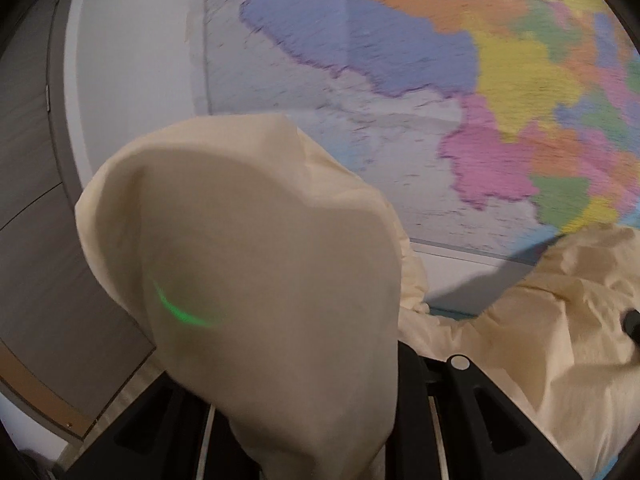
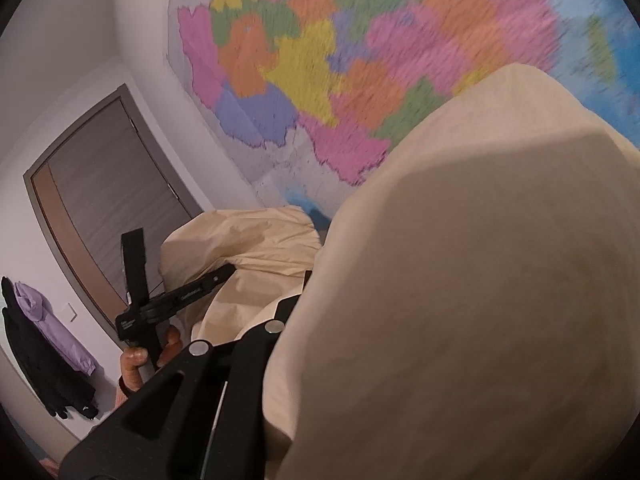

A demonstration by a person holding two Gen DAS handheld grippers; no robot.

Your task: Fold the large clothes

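Jaws on both grippers are buried under cream cloth (image 1: 256, 280), so their tips cannot be seen; each pair is drawn nearly together, and the fabric rising straight out of them suggests a pinch on it, though the contact itself is hidden.

From the left wrist view, a grey door (image 1: 28, 200) with a wooden edge fills the far left, next to a white wall. Near the lens, the left gripper (image 1: 304, 412) shows only its black base and one silver stud; a rounded hood of cloth stands up from it, with a green arc of light on its shaded face. Behind it hangs a blurred, coloured wall map (image 1: 440, 80). To the right, more of the same cloth lies crumpled and trails back to the raised part, and a small black piece pokes in at the right edge.

From the right wrist view, dark and lilac jackets (image 2: 48, 340) hang on the wall at the far left, with the door beside them. A hand (image 2: 136, 364) grips the handle of the other black gripper, which points right into a bunched fold of cloth. Nearer, the right gripper (image 2: 288, 320) shows its black frame and two studs, and a large dome of cloth covers the whole right side, in front of the map.
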